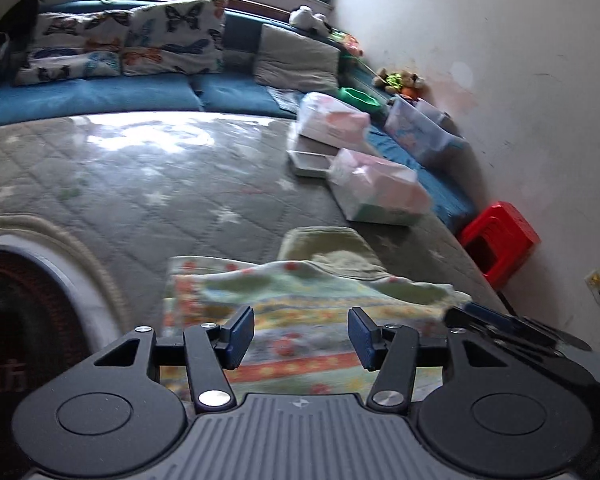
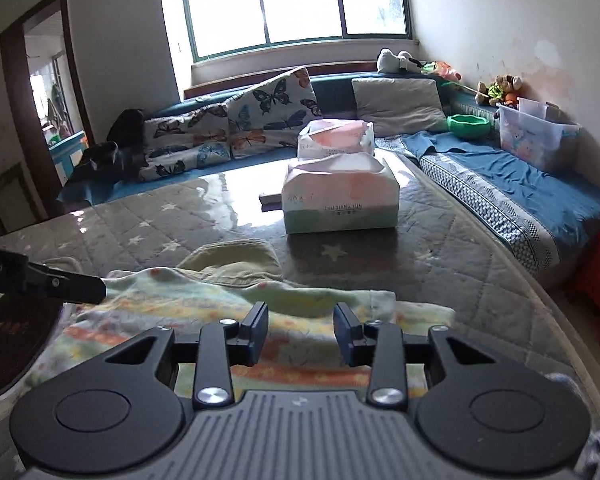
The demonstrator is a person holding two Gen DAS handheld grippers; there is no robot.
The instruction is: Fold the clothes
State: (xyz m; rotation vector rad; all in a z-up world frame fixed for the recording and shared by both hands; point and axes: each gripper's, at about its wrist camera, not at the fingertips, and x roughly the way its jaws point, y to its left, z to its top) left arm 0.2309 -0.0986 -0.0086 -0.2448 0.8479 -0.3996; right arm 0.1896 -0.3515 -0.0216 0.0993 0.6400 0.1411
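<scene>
A pale patterned cloth with orange, green and yellow bands [image 1: 300,312] lies on the grey quilted table, with a fold along its far edge; it also shows in the right wrist view [image 2: 204,304]. An olive-green garment [image 1: 332,252] lies just behind it, seen too in the right wrist view [image 2: 236,260]. My left gripper [image 1: 301,338] is open and empty just above the cloth's near part. My right gripper [image 2: 301,334] is open and empty above the cloth's right part. The right gripper shows at the cloth's right edge in the left wrist view [image 1: 496,320]. The left gripper shows at the left of the right wrist view [image 2: 44,280].
Two tissue packs [image 2: 340,196] [image 2: 334,138] and a flat grey box [image 1: 310,162] stand on the star-patterned table cover [image 2: 440,264]. A dark round heater-like thing [image 1: 16,320] is at the left. Sofa cushions [image 2: 240,124], a plastic bin [image 2: 534,136] and a red stool [image 1: 500,240] surround the table.
</scene>
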